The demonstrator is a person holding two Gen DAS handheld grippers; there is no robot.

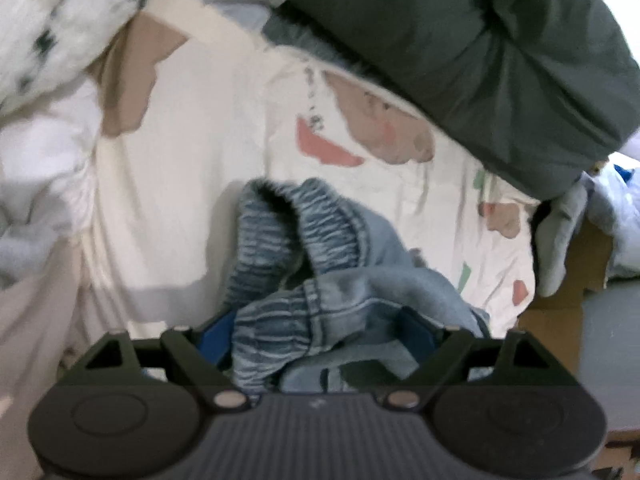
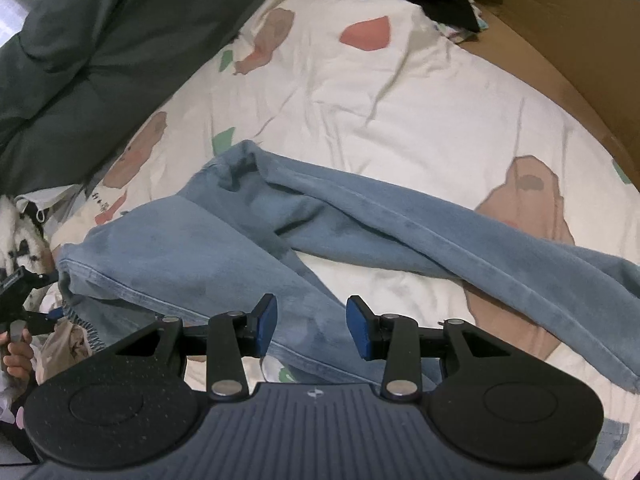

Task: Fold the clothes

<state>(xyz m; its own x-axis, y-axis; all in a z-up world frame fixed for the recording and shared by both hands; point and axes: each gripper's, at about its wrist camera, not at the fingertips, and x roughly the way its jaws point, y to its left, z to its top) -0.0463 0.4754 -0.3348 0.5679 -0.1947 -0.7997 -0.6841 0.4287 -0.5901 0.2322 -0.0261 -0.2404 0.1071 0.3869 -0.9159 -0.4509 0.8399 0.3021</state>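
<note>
The pair of light blue denim jeans (image 2: pixel 256 240) lies unfolded on the cream bedsheet with brown and coral patches (image 2: pixel 400 100) — legs splayed apart, nothing creased over yet. At the jeans' elasticated waistband (image 1: pixel 316 236), the left gripper (image 1: pixel 320 332) has bunched denim between its wide-set jaws; whether they clamp it I cannot tell. Over the jeans' nearer leg the right gripper (image 2: pixel 311 326) hangs released, holding nothing — the folding looks barely begun.

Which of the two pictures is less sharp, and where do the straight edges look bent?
Left wrist view: softer overall, the jeans waistband and the dark green quilt are smeared, and the corners go black. Right wrist view: crisper, sheet wrinkles are clear, but the cardboard box edge curves with the fisheye; light is even, without glare.
</note>
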